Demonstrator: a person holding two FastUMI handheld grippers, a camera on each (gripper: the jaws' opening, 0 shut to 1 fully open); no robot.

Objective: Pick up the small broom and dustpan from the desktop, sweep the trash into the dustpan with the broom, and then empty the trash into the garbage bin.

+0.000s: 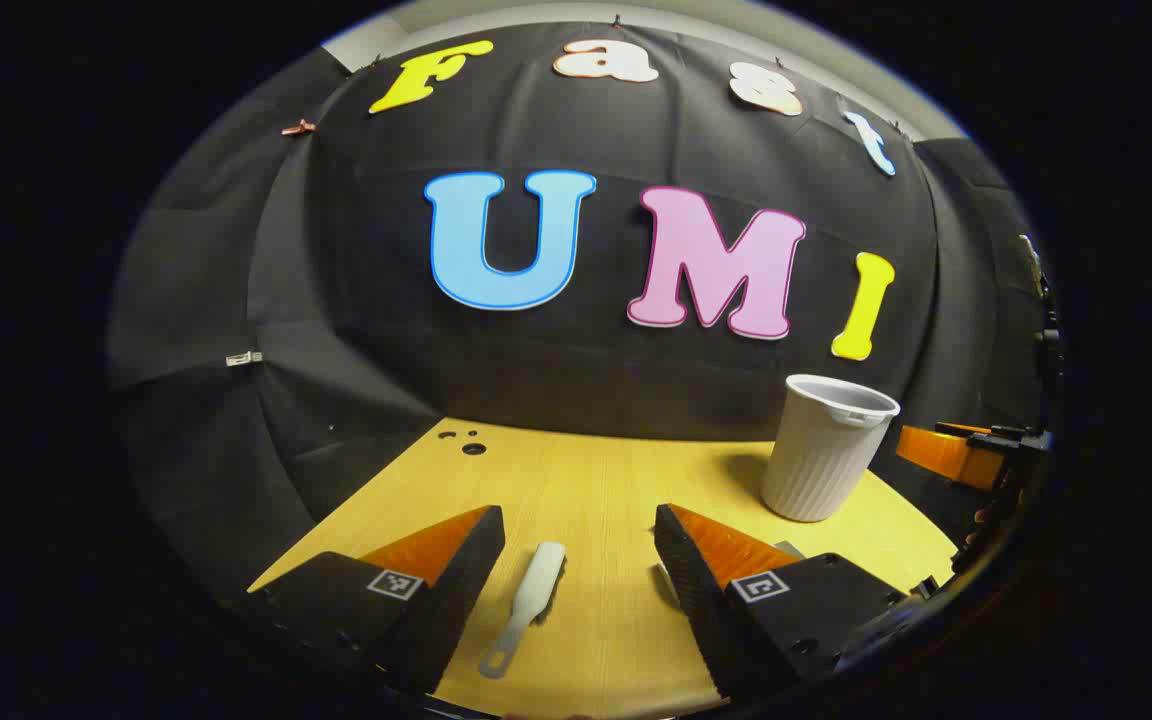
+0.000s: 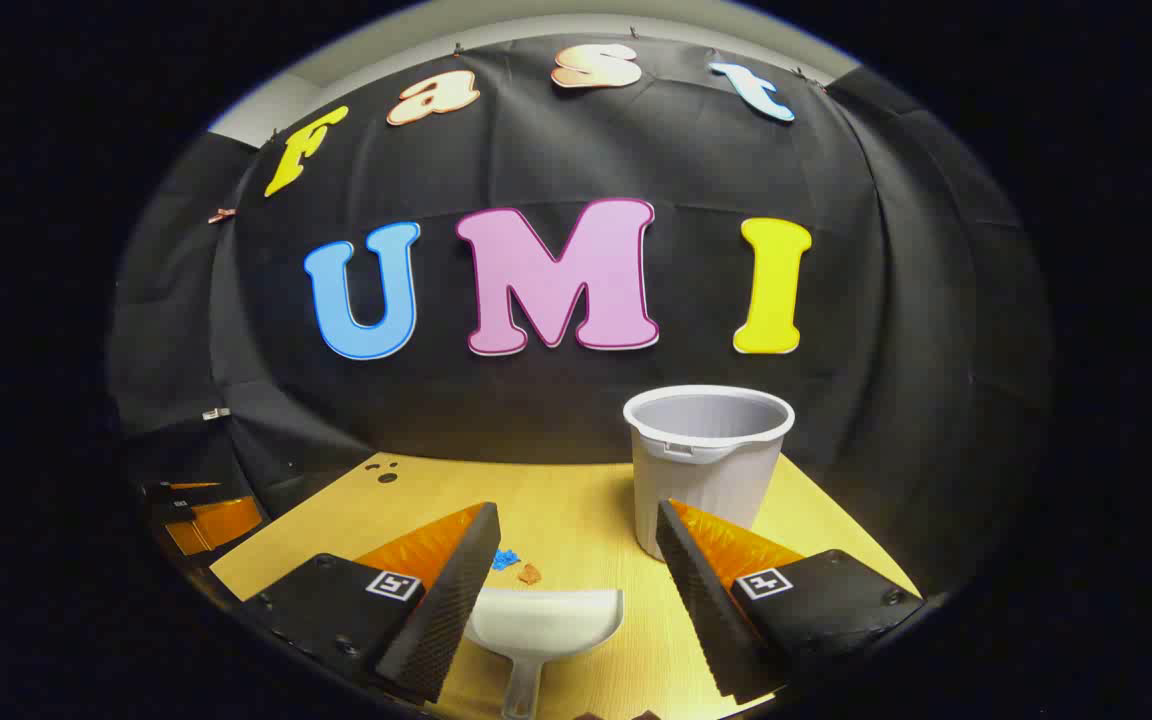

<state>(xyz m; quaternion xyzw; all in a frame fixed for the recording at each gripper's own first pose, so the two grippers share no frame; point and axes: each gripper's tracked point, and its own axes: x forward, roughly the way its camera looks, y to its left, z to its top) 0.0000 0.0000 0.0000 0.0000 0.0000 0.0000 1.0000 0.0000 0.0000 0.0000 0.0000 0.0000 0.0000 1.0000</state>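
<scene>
left gripper (image 1: pixel 579 545), seen in the left gripper view: jaws wide open, holding nothing, hovering over the tabletop (image 1: pixel 596 480). small broom (image 1: pixel 528 605) lies flat on the tabletop between the 2 fingers, handle toward the camera, head pointing away, not touched by either finger as far as i can tell. further right in that view the garbage bin (image 1: pixel 824 450) stands upright near the back right of the tabletop.

right gripper (image 2: pixel 576 545), seen in the right gripper view: jaws also wide open, empty. dustpan (image 2: pixel 541 625) sits flat on the tabletop between the fingers, handle toward the camera, mouth facing away. trash (image 2: pixel 516 567), 2 small scraps (1 blue, 1 brownish), lies just beyond the dustpan's front edge, apart from it. garbage bin stands behind the right finger, upright; inside not clear to see.

progress: judged as the very start. neither tool grasped, trash unswept, nothing emptied. left to do: close on broom and dustpan, sweep scraps in, tip into bin.
</scene>
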